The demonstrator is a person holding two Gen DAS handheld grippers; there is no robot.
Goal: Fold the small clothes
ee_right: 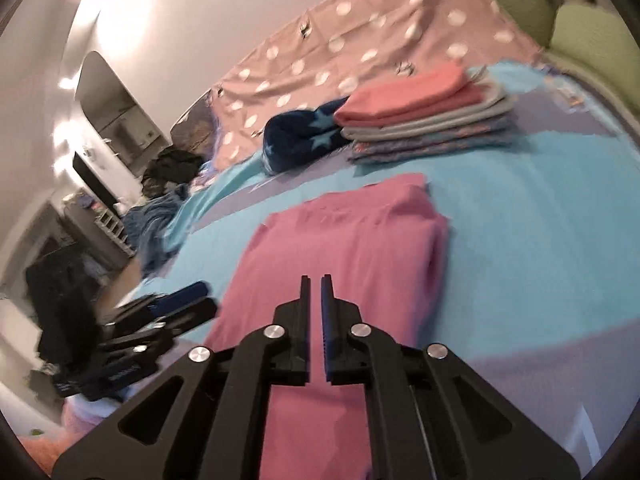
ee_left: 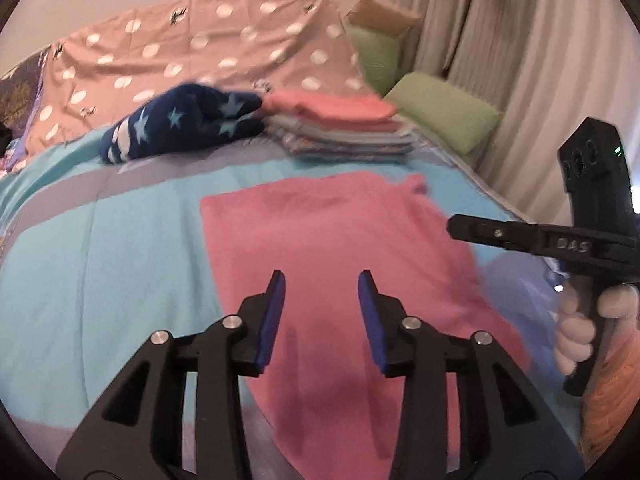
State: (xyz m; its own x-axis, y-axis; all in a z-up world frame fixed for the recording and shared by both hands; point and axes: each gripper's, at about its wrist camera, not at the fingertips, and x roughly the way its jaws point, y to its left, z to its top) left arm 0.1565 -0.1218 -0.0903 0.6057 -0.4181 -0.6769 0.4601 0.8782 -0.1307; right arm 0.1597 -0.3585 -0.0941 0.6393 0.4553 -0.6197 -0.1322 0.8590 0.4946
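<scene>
Pink garment lies flat on the bed, folded to a rough rectangle; its near end is cut off behind both tools, and motion blur smears its right edge, so the fold layers are hard to read. Left gripper hangs over the garment's near part, fingers spread, nothing between them, not touching the cloth as far as can be told. Right gripper sits above the same garment, fingers almost pressed together with only a thin slit, holding nothing. In the left view the right tool shows side-on at the frame edge, a hand wrapped on its handle. Behind the garment: folded stack, pink on top, and a navy star-print piece just beside it. Dotted pink sheet and green pillows further back. Room at left is blurred.
</scene>
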